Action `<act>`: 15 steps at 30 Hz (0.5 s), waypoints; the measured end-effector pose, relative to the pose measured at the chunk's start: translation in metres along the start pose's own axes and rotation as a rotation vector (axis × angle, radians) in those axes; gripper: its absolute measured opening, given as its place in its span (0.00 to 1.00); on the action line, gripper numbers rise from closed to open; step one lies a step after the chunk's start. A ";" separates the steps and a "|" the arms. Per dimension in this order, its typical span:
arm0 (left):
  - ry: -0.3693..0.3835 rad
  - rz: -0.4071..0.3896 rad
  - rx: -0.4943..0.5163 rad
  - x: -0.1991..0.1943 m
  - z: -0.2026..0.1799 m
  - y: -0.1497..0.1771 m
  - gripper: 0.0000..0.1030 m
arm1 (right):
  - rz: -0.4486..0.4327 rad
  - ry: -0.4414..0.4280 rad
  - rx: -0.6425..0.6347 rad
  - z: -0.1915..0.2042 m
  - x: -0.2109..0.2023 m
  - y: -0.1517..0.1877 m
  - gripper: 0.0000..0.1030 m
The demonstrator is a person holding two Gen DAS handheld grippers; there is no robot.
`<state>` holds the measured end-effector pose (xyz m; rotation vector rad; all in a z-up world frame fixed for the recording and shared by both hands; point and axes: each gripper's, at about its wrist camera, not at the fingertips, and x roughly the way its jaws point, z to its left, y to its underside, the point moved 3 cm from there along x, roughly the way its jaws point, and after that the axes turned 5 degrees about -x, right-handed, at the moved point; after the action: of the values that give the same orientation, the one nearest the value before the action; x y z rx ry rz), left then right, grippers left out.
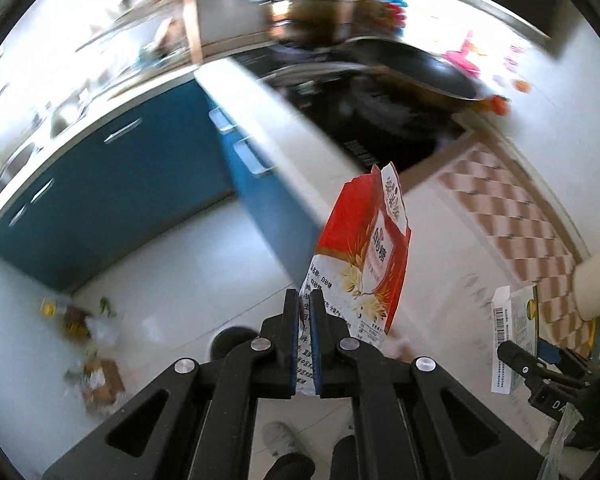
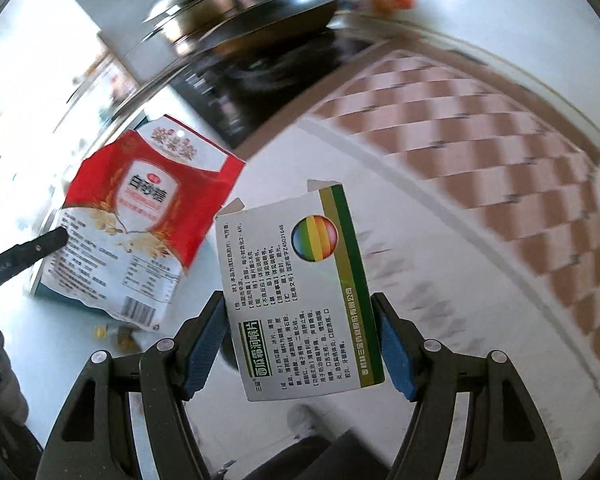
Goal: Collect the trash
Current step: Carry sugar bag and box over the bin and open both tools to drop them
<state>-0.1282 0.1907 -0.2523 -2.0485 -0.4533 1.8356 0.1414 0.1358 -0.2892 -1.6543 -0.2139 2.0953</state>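
Pinching sugar bag (image 1: 364, 264), left hand-held gripper (image 1: 307, 300); right hand-held gripper (image 2: 300, 312) clamps med box (image 2: 300, 296); bkgd blurred.

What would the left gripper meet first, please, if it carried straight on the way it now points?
Probably the white countertop: beyond the left gripper and its sugar bag, that edge lies ahead, though blur leaves depth unclear.

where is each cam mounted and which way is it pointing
Left wrist: sits on the left gripper, facing steeply down at floor, blue cabinets and stove; the gripper is shut on a sugar bag; a shoe shows below.
Right wrist: sits on the right gripper, facing steeply down at floor and checkered mat; the gripper clamps a box.
Shared: each view shows the other's load, plus wok, mat and floor.
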 end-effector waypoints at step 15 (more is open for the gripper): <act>-0.149 0.264 -0.305 0.156 0.206 0.100 0.02 | 0.254 -0.053 -0.189 0.182 0.185 0.078 0.70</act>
<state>-0.3155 0.1835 -0.4558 -2.2691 -0.5543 2.2014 -0.0831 0.1772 -0.4346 -1.8180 -0.2349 2.3718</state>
